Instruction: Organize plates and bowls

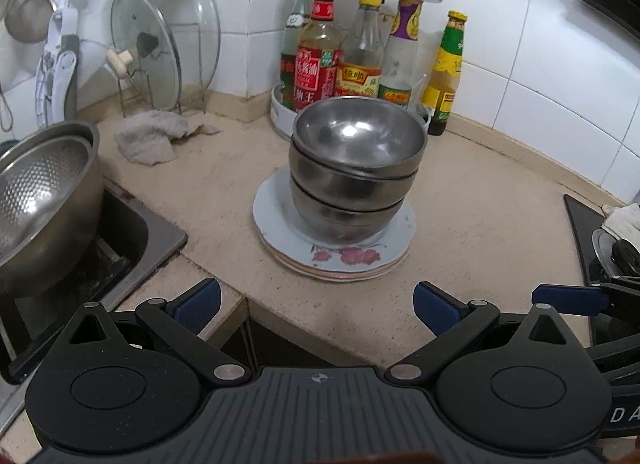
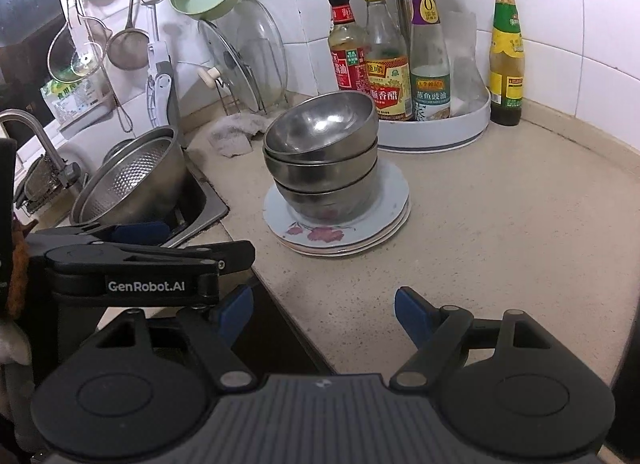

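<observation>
Three steel bowls (image 1: 352,168) (image 2: 320,160) sit nested in a slightly leaning stack on a pile of white plates with a pink flower print (image 1: 340,260) (image 2: 340,236), in the middle of the beige counter. My left gripper (image 1: 316,308) hovers open at the counter's front edge, short of the plates, nothing between its blue pads. My right gripper (image 2: 324,314) is also open and empty, over the counter's front edge to the right of the left one. The left gripper's body (image 2: 132,260) shows at the left in the right wrist view.
A steel colander in a pot (image 1: 40,200) (image 2: 132,180) stands in the sink at the left. A turntable rack of sauce bottles (image 1: 352,64) (image 2: 420,76) is behind the bowls. A rag (image 1: 156,136), glass lids (image 1: 168,44) and hanging utensils line the back wall. A stove (image 1: 608,248) is at the right.
</observation>
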The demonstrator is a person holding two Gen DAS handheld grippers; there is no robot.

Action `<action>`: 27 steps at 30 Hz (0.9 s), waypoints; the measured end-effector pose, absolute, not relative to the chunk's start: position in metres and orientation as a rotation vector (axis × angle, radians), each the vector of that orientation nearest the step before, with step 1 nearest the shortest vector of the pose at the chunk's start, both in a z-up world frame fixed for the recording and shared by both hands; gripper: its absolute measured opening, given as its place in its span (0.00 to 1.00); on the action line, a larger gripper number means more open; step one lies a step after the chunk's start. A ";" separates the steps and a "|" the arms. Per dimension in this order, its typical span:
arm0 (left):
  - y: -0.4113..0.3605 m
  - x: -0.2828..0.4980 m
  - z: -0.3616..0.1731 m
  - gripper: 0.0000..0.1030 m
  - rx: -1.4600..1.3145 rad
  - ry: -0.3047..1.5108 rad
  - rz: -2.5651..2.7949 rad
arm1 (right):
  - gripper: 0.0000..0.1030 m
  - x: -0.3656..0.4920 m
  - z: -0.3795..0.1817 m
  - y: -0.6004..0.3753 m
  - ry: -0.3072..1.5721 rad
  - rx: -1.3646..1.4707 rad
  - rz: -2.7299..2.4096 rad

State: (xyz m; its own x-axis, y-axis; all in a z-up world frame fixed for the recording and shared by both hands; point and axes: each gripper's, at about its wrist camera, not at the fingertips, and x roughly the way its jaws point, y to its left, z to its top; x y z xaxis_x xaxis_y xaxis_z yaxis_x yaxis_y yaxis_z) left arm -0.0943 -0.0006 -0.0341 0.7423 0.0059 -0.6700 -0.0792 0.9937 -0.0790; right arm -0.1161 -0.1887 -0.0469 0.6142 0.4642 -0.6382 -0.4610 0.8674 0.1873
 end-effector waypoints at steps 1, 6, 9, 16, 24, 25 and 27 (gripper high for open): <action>0.000 -0.094 -0.035 1.00 -0.106 0.736 0.050 | 0.74 -0.116 -0.048 -0.188 0.739 0.004 0.533; 0.001 -0.096 -0.037 1.00 -0.095 0.735 0.058 | 0.74 -0.113 -0.052 -0.185 0.753 0.006 0.522; 0.003 -0.097 -0.037 1.00 -0.098 0.736 0.057 | 0.74 -0.112 -0.053 -0.185 0.754 0.005 0.517; 0.003 -0.096 -0.038 1.00 -0.107 0.750 0.062 | 0.74 -0.112 -0.052 -0.183 0.747 -0.005 0.490; -0.007 -0.098 -0.039 1.00 -0.040 0.740 0.120 | 0.74 -0.110 -0.051 -0.188 0.701 -0.049 0.377; -0.008 -0.098 -0.038 1.00 -0.042 0.739 0.121 | 0.74 -0.110 -0.050 -0.188 0.693 -0.055 0.366; -0.009 -0.098 -0.037 1.00 -0.045 0.737 0.118 | 0.74 -0.109 -0.049 -0.190 0.682 -0.056 0.349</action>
State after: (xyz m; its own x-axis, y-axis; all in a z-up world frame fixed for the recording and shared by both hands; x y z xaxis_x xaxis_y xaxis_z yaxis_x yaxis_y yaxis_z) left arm -0.0984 -0.0092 -0.0368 0.7341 0.0911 -0.6729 -0.1226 0.9925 0.0007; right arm -0.1086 -0.1898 -0.0492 0.7204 0.2976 -0.6264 -0.3337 0.9406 0.0631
